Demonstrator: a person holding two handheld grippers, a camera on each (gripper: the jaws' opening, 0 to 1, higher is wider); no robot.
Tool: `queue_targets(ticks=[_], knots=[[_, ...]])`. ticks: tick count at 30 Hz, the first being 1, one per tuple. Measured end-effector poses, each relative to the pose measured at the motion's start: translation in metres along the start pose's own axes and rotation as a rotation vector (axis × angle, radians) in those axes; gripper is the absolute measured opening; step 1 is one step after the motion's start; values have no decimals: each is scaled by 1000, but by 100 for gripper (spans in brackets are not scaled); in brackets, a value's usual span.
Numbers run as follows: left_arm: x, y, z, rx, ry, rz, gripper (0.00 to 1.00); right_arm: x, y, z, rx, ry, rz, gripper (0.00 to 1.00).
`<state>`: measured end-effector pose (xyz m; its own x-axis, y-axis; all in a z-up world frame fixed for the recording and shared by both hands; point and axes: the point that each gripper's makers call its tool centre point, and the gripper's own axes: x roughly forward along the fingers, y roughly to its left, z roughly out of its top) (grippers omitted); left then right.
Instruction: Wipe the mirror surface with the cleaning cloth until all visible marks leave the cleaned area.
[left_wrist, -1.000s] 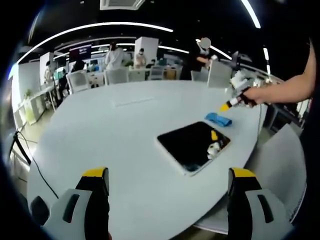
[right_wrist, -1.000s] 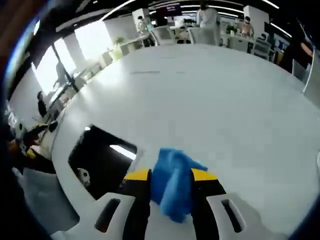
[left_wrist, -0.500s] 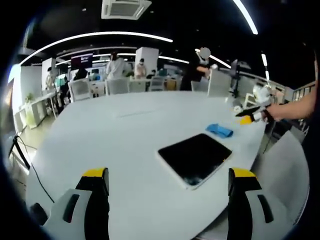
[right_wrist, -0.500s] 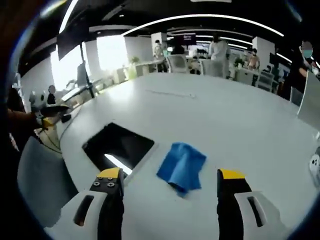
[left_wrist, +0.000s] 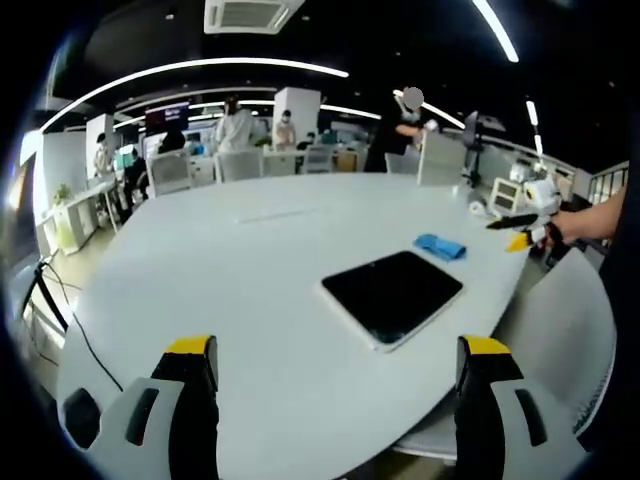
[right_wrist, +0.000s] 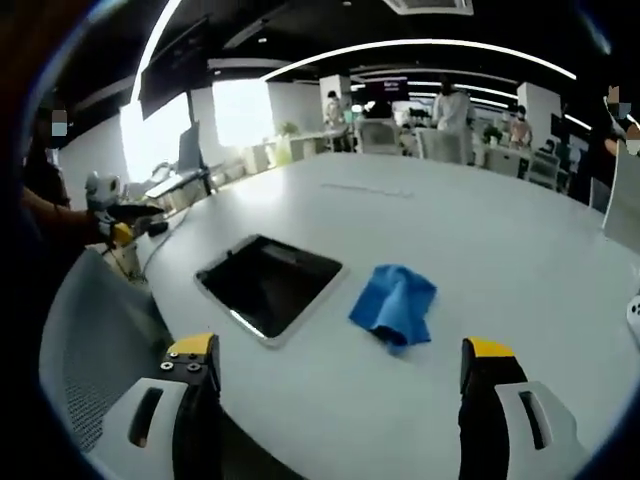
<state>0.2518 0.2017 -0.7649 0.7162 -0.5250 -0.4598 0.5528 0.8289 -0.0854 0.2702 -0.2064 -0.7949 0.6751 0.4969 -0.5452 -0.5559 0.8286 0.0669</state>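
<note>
Trouble starts if you stop here: both claws, left (left_wrist: 335, 365) and right (right_wrist: 340, 365), hang wide open and empty, the blue cloth (right_wrist: 396, 304) lies loose on the white desk (left_wrist: 230, 260) just beside the mirror (right_wrist: 268, 284), so no wiping happens.

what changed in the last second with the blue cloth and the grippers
The right gripper let go of the crumpled blue cleaning cloth: a second ago its jaws were shut on it, now they stand open and pulled back, the cloth lying on the white table beside the dark rectangular mirror. The mirror stayed put. The left gripper stayed open and empty.
</note>
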Motion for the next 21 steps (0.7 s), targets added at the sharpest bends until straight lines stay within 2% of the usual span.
queue_targets(ticks=[3,15,21], knots=[[-2,2,2,0,-9,8,100,-4,5,0,13,-15,16,100],[2,0,3,-2,-14,9,100,-4,5,-15,39,11,-2,100],[0,2,2,-1,-17,14,100,-5,5,-14,52,5,-5,100]])
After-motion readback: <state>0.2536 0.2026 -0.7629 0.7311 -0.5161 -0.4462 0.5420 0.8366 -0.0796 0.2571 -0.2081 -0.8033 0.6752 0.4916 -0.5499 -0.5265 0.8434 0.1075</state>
